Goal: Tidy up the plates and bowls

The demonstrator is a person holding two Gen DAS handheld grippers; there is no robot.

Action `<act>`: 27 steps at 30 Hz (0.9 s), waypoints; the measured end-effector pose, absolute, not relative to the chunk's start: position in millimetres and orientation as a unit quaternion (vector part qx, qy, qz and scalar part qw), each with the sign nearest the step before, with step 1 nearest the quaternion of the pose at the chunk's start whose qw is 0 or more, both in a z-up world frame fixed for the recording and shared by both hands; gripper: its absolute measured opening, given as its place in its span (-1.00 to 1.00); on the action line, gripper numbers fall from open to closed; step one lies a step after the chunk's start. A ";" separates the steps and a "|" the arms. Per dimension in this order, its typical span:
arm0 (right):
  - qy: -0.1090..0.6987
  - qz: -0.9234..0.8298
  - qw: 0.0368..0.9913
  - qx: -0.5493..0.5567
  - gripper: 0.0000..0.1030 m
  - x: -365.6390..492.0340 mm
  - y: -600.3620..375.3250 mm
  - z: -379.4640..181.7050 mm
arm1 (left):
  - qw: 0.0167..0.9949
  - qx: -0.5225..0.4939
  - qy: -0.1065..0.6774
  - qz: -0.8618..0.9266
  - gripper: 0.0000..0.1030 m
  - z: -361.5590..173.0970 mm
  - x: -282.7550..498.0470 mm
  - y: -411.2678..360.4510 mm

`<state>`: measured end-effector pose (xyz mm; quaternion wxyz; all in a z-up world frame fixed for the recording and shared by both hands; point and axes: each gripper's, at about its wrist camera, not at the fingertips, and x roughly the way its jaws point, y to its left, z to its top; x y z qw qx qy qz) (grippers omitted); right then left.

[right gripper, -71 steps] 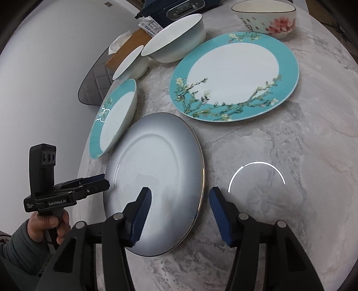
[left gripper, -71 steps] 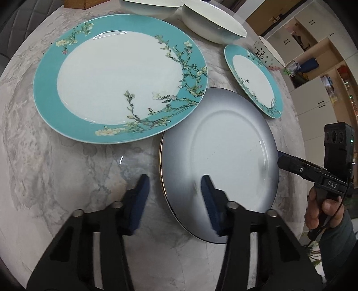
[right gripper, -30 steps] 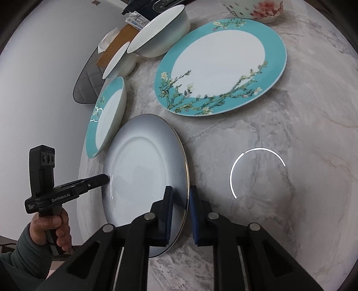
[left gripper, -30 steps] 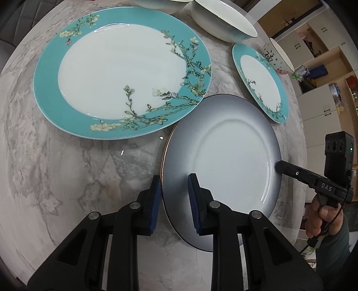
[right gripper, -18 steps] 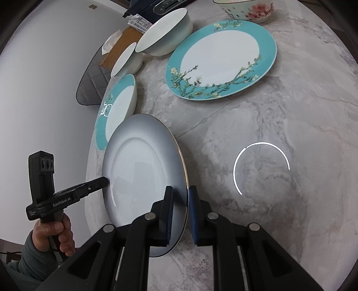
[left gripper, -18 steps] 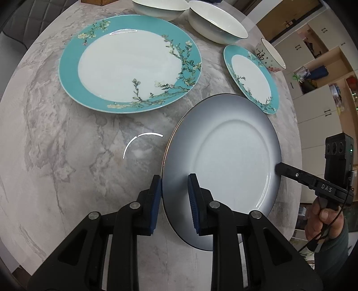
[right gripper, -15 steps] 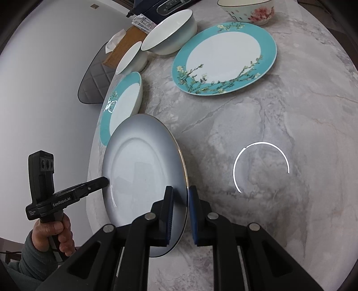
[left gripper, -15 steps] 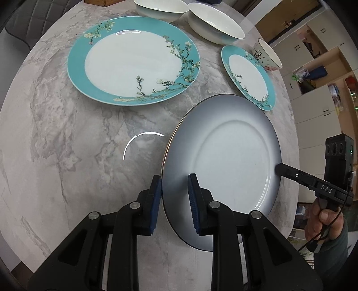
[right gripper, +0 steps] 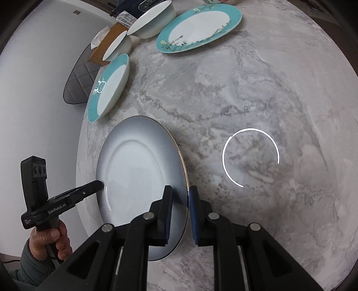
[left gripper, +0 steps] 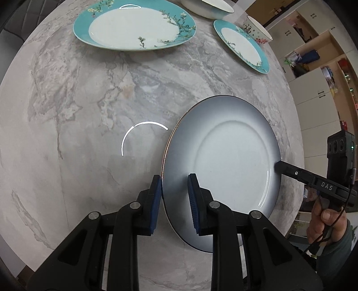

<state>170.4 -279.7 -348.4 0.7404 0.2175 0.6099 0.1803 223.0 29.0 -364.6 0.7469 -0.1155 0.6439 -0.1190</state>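
Grey marble table [left gripper: 78, 107], cabinets [left gripper: 313, 94] beyond

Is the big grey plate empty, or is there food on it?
Empty. The grey plate shows only its bare, shiny white middle in both views, with nothing lying on it. Each gripper pinches its rim on opposite sides.

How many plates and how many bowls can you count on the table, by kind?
Teal plates: 2, large and small
Grey plate: 1
White bowls: 2
Flowered bowl: 1
Total: 6
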 end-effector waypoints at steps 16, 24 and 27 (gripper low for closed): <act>0.598 0.171 0.760 0.188 -0.56 162.8 -265.2 -360.1 | 0.753 -0.108 0.638 -0.121 -0.56 -381.4 230.8 31.2; 0.553 0.156 0.793 0.201 0.85 147.3 -283.3 -325.9 | 0.792 -0.192 0.573 -0.086 0.41 -340.9 208.5 71.1; 0.517 0.146 0.810 0.233 1.00 135.6 -299.7 -305.6 | 0.790 -0.235 0.561 -0.081 1.00 -329.2 200.3 92.6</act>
